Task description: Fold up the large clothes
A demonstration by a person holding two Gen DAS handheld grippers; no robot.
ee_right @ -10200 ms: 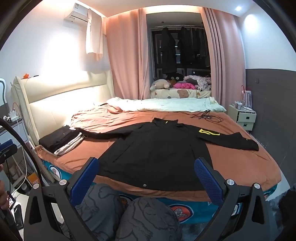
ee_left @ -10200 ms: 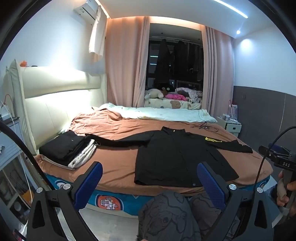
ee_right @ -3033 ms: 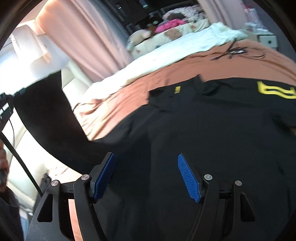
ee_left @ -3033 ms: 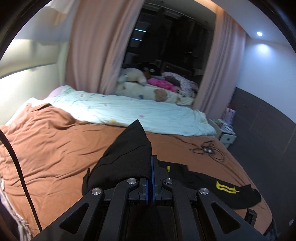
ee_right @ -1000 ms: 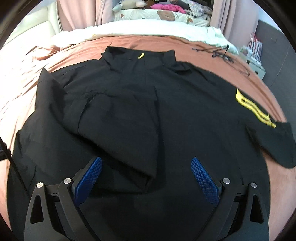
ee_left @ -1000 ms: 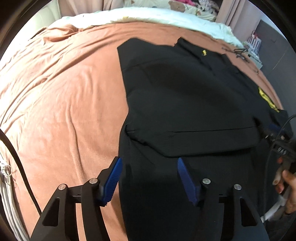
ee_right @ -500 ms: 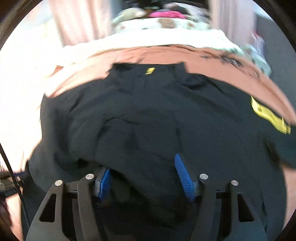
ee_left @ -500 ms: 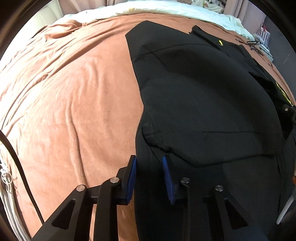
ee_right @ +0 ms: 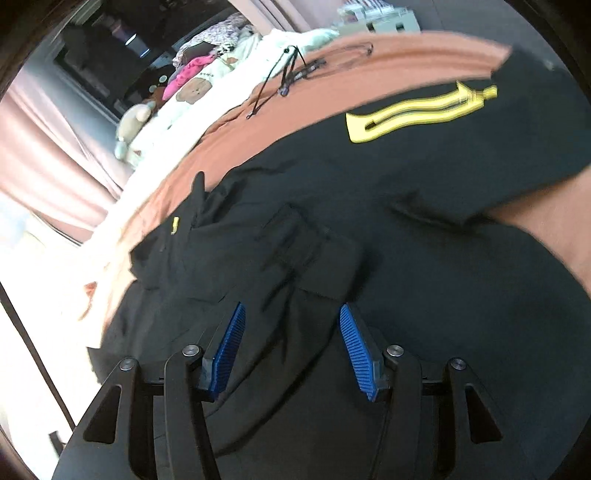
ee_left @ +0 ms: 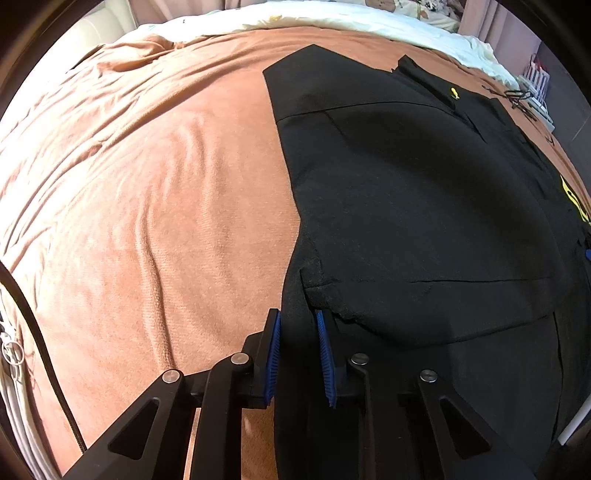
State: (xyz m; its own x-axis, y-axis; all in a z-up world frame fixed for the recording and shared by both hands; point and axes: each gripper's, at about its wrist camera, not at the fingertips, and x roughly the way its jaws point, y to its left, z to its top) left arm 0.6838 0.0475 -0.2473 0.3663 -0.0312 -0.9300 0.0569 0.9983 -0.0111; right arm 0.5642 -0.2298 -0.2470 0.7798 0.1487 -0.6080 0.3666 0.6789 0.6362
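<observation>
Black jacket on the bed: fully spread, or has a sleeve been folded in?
Partly folded. One sleeve lies across the black jacket; the yellow-striped sleeve lies stretched out sideways on the brown bedspread.

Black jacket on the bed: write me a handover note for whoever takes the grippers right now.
Left gripper: jaws closing on the jacket's left side edge, cloth between the pads, a narrow gap still showing.
Right gripper: jaws closing over the jacket body, cloth below them; no firm grip visible, view blurred.
Jacket: flat on the brown bedspread, collar toward the white quilt.
Done: one sleeve is folded across the body.
Left: the sleeve with the yellow mark is still spread out; fold it in, then probably fold the sides and halve the body.
</observation>
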